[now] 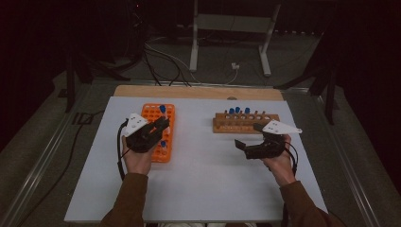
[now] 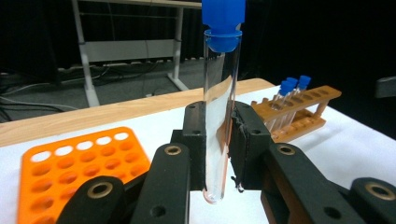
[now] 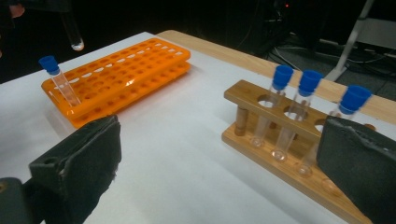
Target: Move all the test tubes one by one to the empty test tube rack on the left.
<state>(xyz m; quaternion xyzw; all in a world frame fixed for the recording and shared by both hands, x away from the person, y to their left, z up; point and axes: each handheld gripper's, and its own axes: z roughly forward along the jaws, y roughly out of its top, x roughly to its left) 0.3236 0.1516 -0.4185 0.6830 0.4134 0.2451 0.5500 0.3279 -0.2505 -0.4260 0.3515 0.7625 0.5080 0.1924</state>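
Clamped between the left gripper's (image 2: 219,154) black pads, a clear glass test tube (image 2: 219,121) with a blue cap stands upright above the orange perforated plastic rack (image 2: 70,163). Rightward, the right gripper (image 3: 219,158) gapes empty beside the wooden rack (image 3: 280,140) holding three capped tubes.

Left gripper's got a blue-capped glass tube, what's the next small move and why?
Probably carry the blue-capped glass test tube across to the wooden rack. The left gripper clamps it upright, clear of the orange plastic rack, and the wooden rack already holds three capped tubes beside empty holes.
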